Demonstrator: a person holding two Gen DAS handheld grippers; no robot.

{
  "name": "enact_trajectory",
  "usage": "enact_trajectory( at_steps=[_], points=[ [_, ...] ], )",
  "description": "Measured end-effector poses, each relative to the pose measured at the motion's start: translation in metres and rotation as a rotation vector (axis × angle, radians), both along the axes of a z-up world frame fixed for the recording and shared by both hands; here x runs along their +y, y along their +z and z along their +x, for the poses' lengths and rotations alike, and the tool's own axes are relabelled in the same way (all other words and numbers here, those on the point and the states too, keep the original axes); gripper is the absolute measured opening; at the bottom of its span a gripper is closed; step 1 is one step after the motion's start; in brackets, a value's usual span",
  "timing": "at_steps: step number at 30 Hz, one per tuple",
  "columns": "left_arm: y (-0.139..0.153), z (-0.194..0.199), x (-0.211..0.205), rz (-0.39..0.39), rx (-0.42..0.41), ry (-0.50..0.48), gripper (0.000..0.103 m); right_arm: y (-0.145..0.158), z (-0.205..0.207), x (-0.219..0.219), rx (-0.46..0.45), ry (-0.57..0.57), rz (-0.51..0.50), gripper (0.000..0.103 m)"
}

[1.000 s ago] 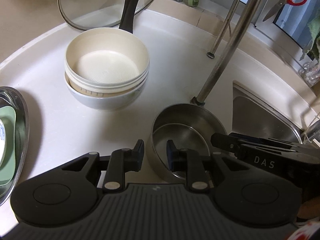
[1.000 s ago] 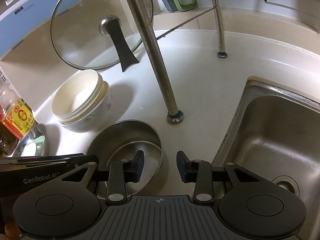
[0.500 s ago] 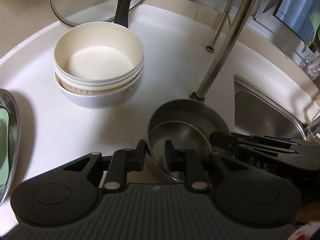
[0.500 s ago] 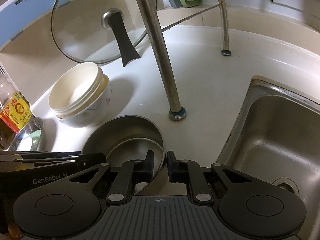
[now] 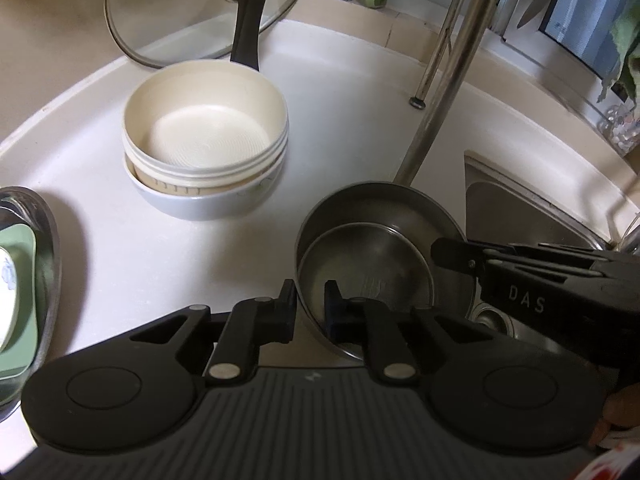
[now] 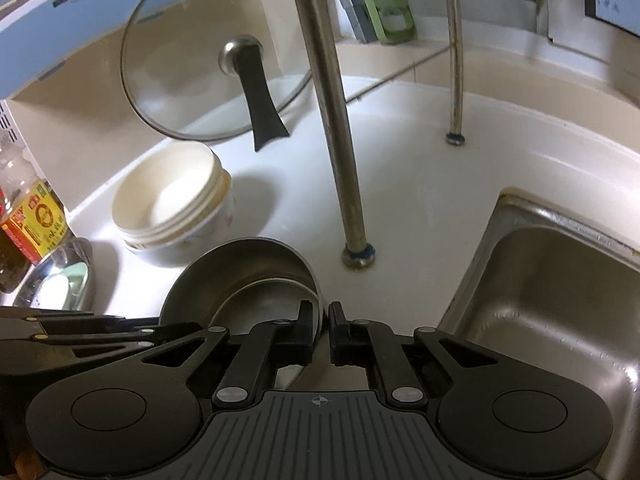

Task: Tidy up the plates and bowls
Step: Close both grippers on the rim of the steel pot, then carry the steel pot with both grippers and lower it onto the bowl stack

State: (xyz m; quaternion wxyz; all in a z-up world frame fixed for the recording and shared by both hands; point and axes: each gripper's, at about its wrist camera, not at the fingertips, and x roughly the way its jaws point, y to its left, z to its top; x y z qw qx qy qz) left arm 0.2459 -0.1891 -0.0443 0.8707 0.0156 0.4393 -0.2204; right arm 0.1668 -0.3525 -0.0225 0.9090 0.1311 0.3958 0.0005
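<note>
A steel bowl [image 5: 376,240] [image 6: 248,276] is held above the white counter [image 5: 328,112], tilted. My left gripper [image 5: 310,304] is shut on its near-left rim. My right gripper [image 6: 320,320] is shut on its right rim; it also shows in the left wrist view [image 5: 460,256]. A cream bowl [image 5: 204,136] [image 6: 168,196] is nested in a white bowl [image 5: 200,200] further back on the counter. At the far left, a steel tray [image 5: 48,240] [image 6: 76,264] holds a green plate [image 5: 22,300].
A glass lid [image 5: 192,4] [image 6: 192,72] leans on the back wall. Two steel rack legs [image 5: 440,112] [image 6: 340,140] stand on the counter. The sink [image 6: 560,300] lies to the right. An oil bottle [image 6: 24,216] stands at the left.
My right gripper has closed on the steel bowl's rim. Both grippers have lifted the bowl off the counter and tilted it.
</note>
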Motion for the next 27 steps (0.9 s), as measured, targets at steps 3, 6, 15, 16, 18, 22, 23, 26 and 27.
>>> enact_trajectory(
  at_steps=[3,6,15,16,18,22,23,26,27],
  points=[
    [0.009,-0.004,0.004,-0.003,-0.020,0.004,0.012,0.009,-0.001,0.002,-0.011,0.012,0.002,0.007],
    [0.019,-0.007,0.008,-0.011,-0.040,0.010,0.012,0.020,-0.001,0.005,-0.026,0.027,-0.001,0.008],
    [0.051,-0.006,0.022,-0.037,-0.120,0.056,0.013,0.051,0.013,0.016,-0.080,0.074,-0.001,0.008],
    [0.054,-0.004,0.023,-0.038,-0.127,0.063,0.013,0.054,0.015,0.018,-0.088,0.080,-0.002,0.008],
    [0.057,-0.001,0.027,-0.040,-0.137,0.077,0.013,0.060,0.023,0.022,-0.102,0.092,-0.002,0.008],
    [0.064,0.011,0.037,-0.044,-0.151,0.105,0.013,0.069,0.041,0.030,-0.118,0.114,0.006,0.008],
    [0.066,0.014,0.039,-0.043,-0.158,0.113,0.013,0.070,0.047,0.032,-0.120,0.120,0.008,0.008],
    [0.071,0.024,0.043,-0.033,-0.179,0.132,0.013,0.075,0.063,0.038,-0.128,0.135,0.011,0.008],
    [0.071,0.026,0.045,-0.032,-0.186,0.140,0.013,0.076,0.068,0.040,-0.130,0.139,0.014,0.008]
  ],
)
